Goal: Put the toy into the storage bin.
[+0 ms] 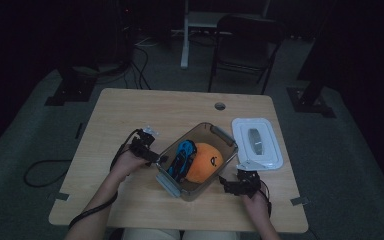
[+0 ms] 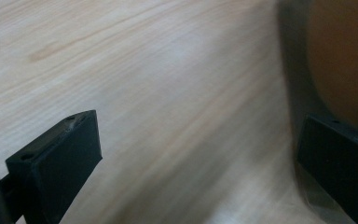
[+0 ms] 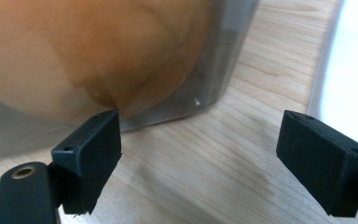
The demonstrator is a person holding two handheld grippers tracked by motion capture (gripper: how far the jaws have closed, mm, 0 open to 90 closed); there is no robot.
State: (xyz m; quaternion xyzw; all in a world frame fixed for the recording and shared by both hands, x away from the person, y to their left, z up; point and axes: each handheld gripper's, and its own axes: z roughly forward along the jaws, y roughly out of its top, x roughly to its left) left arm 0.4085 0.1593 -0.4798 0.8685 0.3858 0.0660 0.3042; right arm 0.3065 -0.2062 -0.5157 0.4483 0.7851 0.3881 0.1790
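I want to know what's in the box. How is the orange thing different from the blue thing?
The orange thing is round, plump and bigger; the blue thing is slimmer, longer and has black parts. The orange thing fills the right side of the box, while the blue thing lies along its left side. Both sit side by side inside the same see-through box, and no tongs hold either one.

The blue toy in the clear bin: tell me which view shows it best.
The high view. There the blue toy lies whole in the clear bin, beside the orange plush. Both gripper views catch the bin wall and orange plush close up, none of the toy's blue.
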